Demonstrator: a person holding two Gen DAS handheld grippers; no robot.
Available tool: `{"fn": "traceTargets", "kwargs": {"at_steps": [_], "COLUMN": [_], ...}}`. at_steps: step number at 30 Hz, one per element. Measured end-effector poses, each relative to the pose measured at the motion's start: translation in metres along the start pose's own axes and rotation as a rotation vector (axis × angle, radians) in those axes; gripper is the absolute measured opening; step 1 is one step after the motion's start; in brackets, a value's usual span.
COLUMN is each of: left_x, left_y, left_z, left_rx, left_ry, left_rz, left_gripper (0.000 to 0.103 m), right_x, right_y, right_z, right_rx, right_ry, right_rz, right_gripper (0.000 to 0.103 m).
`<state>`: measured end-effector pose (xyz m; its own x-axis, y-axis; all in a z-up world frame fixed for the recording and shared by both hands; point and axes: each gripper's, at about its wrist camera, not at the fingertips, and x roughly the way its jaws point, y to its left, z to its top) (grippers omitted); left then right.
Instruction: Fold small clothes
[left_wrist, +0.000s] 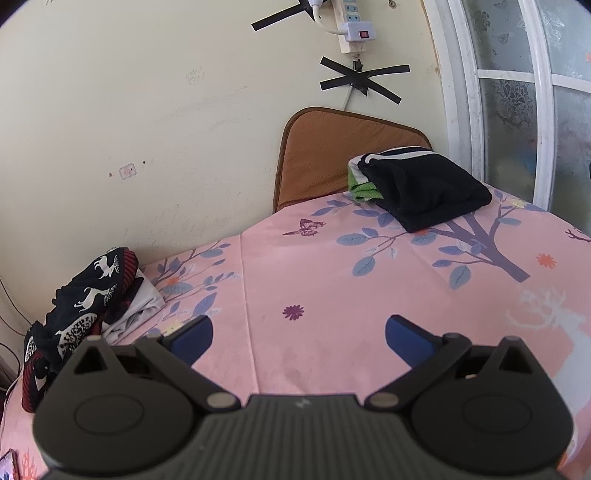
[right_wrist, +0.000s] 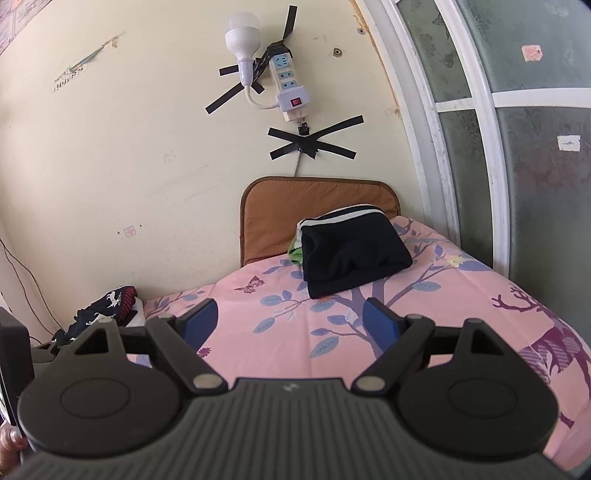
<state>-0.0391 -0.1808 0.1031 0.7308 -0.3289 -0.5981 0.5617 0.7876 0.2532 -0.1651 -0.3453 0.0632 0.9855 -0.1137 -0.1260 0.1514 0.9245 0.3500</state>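
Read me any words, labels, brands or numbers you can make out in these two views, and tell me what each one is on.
No text here can be read.
Paper scrap on the wall: printed marks, too blurred to read.
Small pink sticker on the wall: too small to read.
Stickers on the window glass: no legible print.
Power strip: only a red switch, no readable brand.
Small emblem on the right gripper: no words.

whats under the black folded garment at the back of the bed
A green garment and a white striped edge stick out from under the black garment on its left side. How many pieces lie there, and how far they reach, is covered. All rests on the pink sheet.
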Motion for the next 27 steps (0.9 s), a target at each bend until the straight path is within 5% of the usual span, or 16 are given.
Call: {"fn": "traceTargets", "kwargs": {"at_steps": [27], "left_x": [0.007], "left_y": [0.001], "left_z": [-0.010], "left_rx": [0.007], "left_ry": [0.039], "left_rz": [0.011], "left_gripper": [0.103], "right_x": [0.005], "right_y": [0.000], "right_z": [0.000], "right_rx": [0.006], "right_ry": [0.009], "right_rz": [0.006], "right_gripper": [0.087]}}
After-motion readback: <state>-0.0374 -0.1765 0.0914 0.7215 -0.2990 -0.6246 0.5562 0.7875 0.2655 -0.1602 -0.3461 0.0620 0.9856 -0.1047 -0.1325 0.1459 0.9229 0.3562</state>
